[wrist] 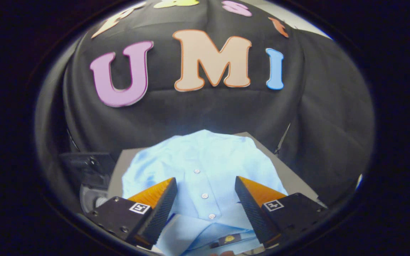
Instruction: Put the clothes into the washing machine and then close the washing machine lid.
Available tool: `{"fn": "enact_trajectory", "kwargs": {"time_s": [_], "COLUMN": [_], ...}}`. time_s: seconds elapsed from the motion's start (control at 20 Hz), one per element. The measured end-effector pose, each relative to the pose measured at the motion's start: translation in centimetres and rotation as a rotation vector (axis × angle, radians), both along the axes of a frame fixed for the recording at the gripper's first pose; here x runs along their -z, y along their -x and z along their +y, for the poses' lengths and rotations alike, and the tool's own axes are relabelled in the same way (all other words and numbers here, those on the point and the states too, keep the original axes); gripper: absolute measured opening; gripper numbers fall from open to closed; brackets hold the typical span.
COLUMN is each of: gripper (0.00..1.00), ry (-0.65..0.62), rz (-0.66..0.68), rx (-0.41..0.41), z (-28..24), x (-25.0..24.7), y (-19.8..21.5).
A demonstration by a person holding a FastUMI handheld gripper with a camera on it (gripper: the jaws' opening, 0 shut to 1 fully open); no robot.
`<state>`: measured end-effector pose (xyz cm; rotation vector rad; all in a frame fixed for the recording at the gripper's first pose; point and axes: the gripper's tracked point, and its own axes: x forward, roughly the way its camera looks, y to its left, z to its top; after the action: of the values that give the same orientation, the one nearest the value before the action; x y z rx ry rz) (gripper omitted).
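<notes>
A folded light-blue shirt [205, 167] lies on a grey counter [290, 177], covering most of its surface, its collar toward the near edge and its row of white buttons [204, 195] running away toward the far edge, where black cloth [205, 113] hangs behind the counter. The tool [205, 193] hovers over the collar end with its two fingers spread wide and gripping nothing, the button row showing in the gap between them. A dark, rounded object [89, 177], too dim to identify, sits beside the counter's left edge.
</notes>
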<state>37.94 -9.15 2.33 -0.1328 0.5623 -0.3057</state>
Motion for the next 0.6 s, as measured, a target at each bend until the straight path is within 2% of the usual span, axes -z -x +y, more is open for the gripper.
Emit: {"fn": "enact_trajectory", "kwargs": {"time_s": [0.05, 0.1, 0.15, 0.2, 0.3, 0.45, 0.55, 0.6], "gripper": [0.99, 1.0, 0.96, 0.87, 0.69, 0.35, 0.2, 0.16], "ry": [-0.013, -0.048, -0.115, -0.179, -0.158, -0.137, -0.181, -0.192], "rz": [0.07, 0.054, 0.041, 0.077, 0.063, 0.086, 0.045, 0.053], "rx": [-0.034, -0.04, -0.041, -0.04, -0.099, -0.139, -0.123, -0.125], "z": [0.8, 1.0, 1.7, 2.4, 2.3, 2.8, 3.2, 3.1], "x": [1.3, 1.0, 1.1, 1.8, 2.3, 2.3, 1.8, 2.3], "y": [0.3, -0.5, -1.2, -0.7, -2.3, -2.2, -2.2, -2.1]}}
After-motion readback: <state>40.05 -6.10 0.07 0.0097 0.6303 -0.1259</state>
